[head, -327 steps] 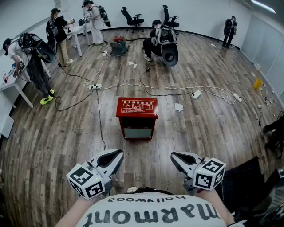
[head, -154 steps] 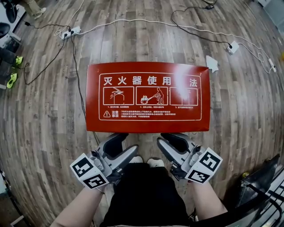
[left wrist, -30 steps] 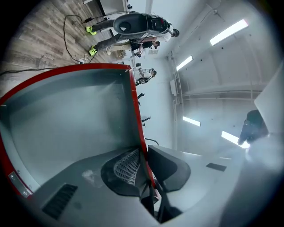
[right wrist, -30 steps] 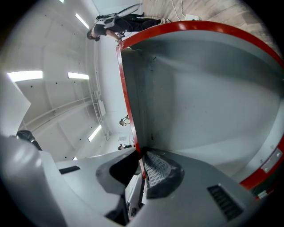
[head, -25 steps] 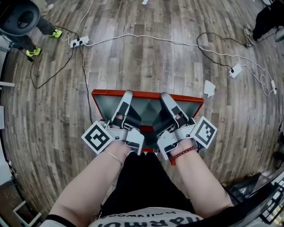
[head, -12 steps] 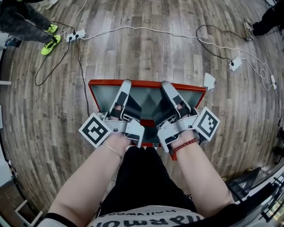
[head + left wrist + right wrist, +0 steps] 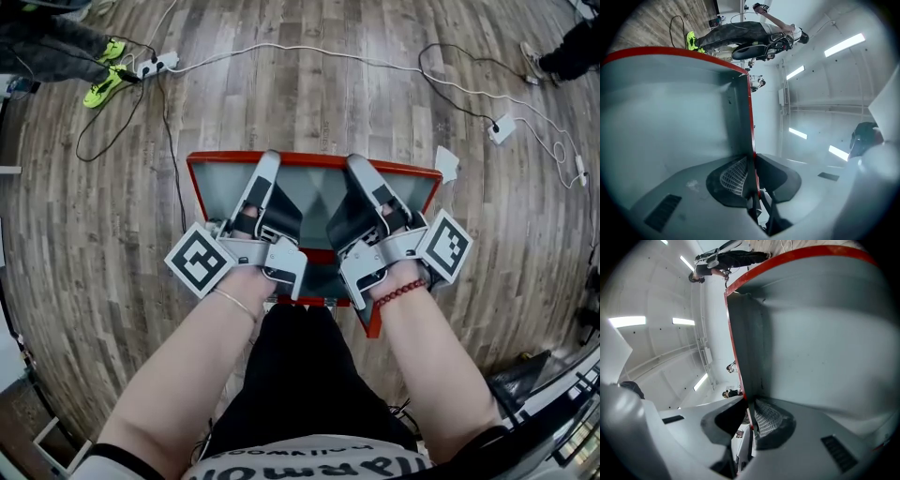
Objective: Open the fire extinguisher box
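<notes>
The red fire extinguisher box's lid (image 7: 314, 183) stands raised, its grey underside with a red rim facing me. My left gripper (image 7: 266, 174) is shut on the lid's front edge; in the left gripper view the red edge of the lid (image 7: 670, 108) runs down between the pads of that gripper (image 7: 752, 161). My right gripper (image 7: 363, 174) clamps the same edge further right. Its jaws have just been opening a little, with the lid (image 7: 825, 333) still between the pads of the gripper (image 7: 746, 404) and touching them. The box's inside is hidden behind the lid and my hands.
White cables, a power strip (image 7: 150, 66) and a plug block (image 7: 502, 128) lie on the wooden floor beyond the box. A paper scrap (image 7: 447, 164) sits by the lid's right corner. A person in yellow-green shoes (image 7: 103, 84) stands top left, another person (image 7: 572, 56) top right.
Both grippers keep hold of the lid's edge. The lid sits a little higher in the head view and shows more of its underside. The person in green shoes has shifted at the top left.
</notes>
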Tool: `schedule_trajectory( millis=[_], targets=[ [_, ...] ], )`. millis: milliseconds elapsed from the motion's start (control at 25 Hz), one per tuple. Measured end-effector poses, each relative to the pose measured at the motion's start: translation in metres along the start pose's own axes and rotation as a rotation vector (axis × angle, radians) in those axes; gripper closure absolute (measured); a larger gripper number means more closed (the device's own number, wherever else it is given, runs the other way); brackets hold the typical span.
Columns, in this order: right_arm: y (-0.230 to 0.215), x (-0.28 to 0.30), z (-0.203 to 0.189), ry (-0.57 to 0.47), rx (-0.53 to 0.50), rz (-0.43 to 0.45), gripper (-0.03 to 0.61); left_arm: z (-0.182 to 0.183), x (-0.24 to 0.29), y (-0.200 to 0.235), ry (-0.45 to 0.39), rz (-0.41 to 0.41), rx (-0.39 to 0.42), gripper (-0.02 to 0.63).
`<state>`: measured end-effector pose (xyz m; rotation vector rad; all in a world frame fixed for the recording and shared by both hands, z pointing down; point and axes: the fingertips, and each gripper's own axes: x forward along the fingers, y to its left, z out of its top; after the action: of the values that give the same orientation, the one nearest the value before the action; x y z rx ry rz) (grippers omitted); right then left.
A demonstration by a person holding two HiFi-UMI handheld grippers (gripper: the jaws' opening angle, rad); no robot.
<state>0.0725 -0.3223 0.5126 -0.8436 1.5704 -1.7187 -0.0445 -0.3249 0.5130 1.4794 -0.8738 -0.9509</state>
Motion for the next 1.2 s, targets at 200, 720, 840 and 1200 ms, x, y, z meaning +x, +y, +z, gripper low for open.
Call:
schedule_trajectory(
  millis=[200, 720, 840, 1200],
  targets=[
    [-0.007, 0.008, 0.003, -0.013, 0.016, 0.005, 0.531, 0.005, 0.005, 0.008, -0.001, -0.001, -0.005, 0.571],
    [-0.011, 0.008, 0.004, -0.003, -0.027, 0.022, 0.528, 0.006, 0.005, 0.013, -0.017, -0.011, -0.005, 0.571],
    [-0.010, 0.008, 0.005, -0.010, -0.023, 0.035, 0.528, 0.005, 0.006, 0.012, -0.018, -0.015, -0.007, 0.571],
    [-0.006, 0.005, 0.008, -0.025, -0.072, 0.097, 0.492, 0.005, 0.006, 0.012, -0.015, -0.048, -0.029, 0.571]
  ],
)
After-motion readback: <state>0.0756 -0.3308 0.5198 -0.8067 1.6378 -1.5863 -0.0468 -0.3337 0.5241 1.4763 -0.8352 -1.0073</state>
